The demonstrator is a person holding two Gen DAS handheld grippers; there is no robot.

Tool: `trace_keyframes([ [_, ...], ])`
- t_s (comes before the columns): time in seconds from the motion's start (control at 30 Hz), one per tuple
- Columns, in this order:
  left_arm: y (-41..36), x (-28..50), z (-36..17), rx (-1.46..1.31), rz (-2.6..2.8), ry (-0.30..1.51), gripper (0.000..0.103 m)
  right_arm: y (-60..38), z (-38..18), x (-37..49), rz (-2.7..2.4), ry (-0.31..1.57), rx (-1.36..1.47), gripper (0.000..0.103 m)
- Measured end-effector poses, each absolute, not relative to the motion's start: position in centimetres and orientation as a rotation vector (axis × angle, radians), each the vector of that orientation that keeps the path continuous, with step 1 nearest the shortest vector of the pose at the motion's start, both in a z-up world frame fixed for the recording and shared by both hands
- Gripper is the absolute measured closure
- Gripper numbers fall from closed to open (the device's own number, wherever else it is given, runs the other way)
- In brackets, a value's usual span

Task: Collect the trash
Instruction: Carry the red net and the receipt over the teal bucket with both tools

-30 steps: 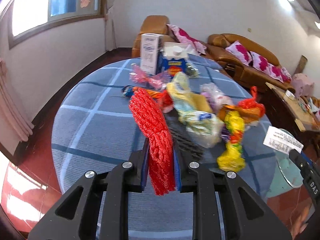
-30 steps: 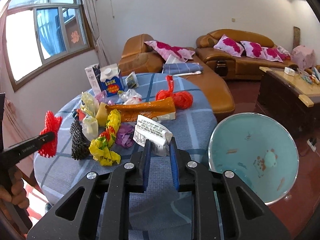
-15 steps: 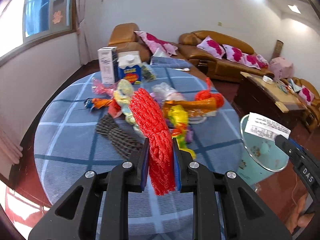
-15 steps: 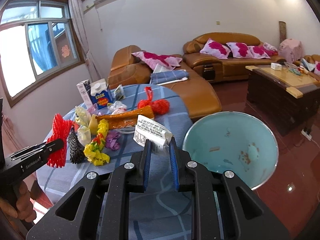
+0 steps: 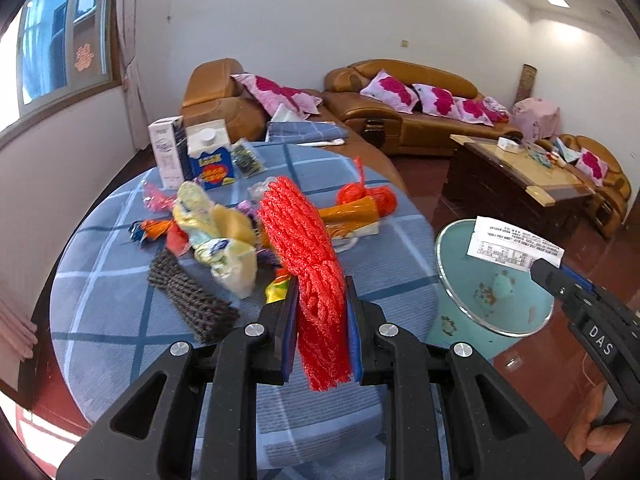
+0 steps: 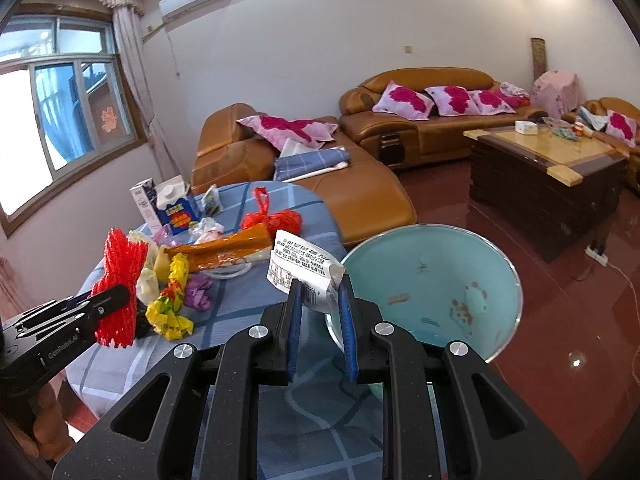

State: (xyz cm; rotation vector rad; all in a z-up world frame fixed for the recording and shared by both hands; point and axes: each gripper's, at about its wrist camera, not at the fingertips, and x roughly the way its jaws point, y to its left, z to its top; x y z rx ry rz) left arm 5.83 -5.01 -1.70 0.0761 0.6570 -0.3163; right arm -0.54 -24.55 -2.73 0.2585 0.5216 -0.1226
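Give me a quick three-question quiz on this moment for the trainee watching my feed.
1. True or false: the left tool is shut on a red foam mesh sleeve.
2. What is pinched in the right tool? A) a yellow crumpled wrapper B) a white printed paper slip C) a black mesh sleeve
3. Fill in: the round container beside the blue checked tablecloth, under the right tool's load, is a pale ____ bin.

Key
1. True.
2. B, the white printed paper slip.
3. Turquoise.
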Motion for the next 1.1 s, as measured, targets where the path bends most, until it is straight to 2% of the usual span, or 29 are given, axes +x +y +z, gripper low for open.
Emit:
trace_keyframes([
  [0.5, -12.2, 4.9, -1.1, 0.158, -0.442, 0.63, 0.083, -30.1, -3.1, -2.0, -0.318, 0.503, 0.311, 0.084],
  [1.1, -22.0, 6.0, -4.7, 0.273, -0.597, 0.683, 0.082, -35.7, -7.1, -1.5, -0.466, 0.602, 0.348, 0.084],
])
